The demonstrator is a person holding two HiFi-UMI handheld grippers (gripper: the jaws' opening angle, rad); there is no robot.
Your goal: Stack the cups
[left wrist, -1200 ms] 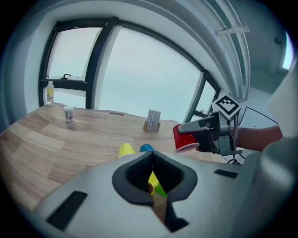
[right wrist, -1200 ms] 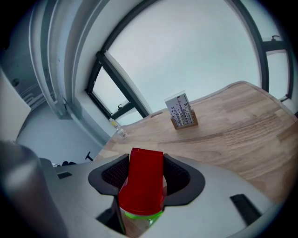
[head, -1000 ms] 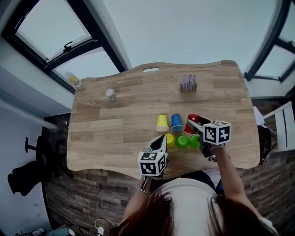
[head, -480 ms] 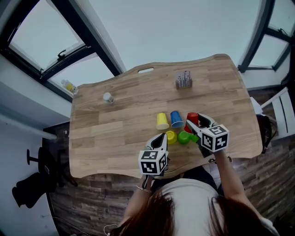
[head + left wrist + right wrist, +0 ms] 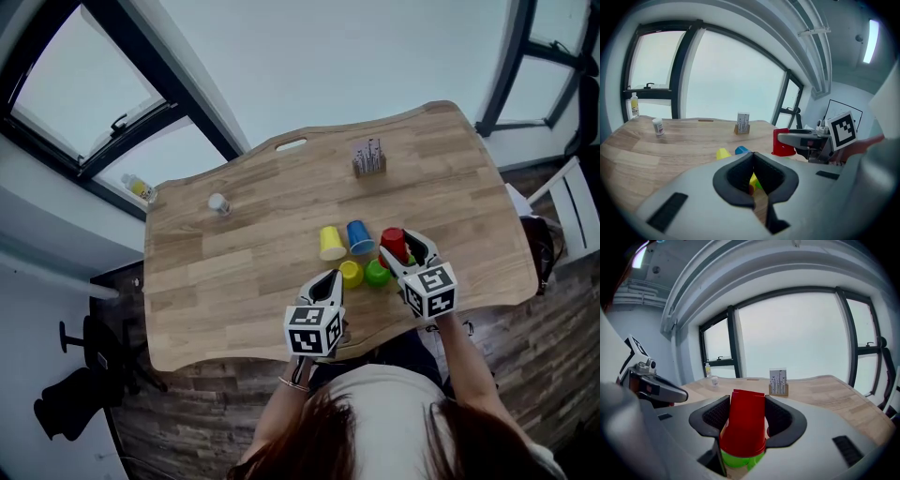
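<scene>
A red cup [image 5: 393, 241] stands upside down in a row with a blue cup [image 5: 360, 235] and a yellow cup [image 5: 331, 242]. My right gripper [image 5: 403, 247] is shut on the red cup [image 5: 742, 427], its pads touching both sides. Green [image 5: 740, 461] shows just under the red rim. A green cup [image 5: 377, 272] and a small yellow cup [image 5: 351, 274] sit nearer me. My left gripper [image 5: 330, 279] hovers by the small yellow cup, shut and holding nothing [image 5: 753, 158]. I cannot tell whether the red cup rests on the table.
The wooden table [image 5: 234, 272] holds a card stand [image 5: 368, 157] at the back and a small white bottle [image 5: 218, 202] at the left. A yellow bottle [image 5: 139, 187] sits on the window sill. A white chair [image 5: 574, 211] stands off the table's right edge.
My right gripper has rolled and shifted a little, the red cup staying between its jaws. Its marker cube now covers the second green cup. The left gripper has kept still.
</scene>
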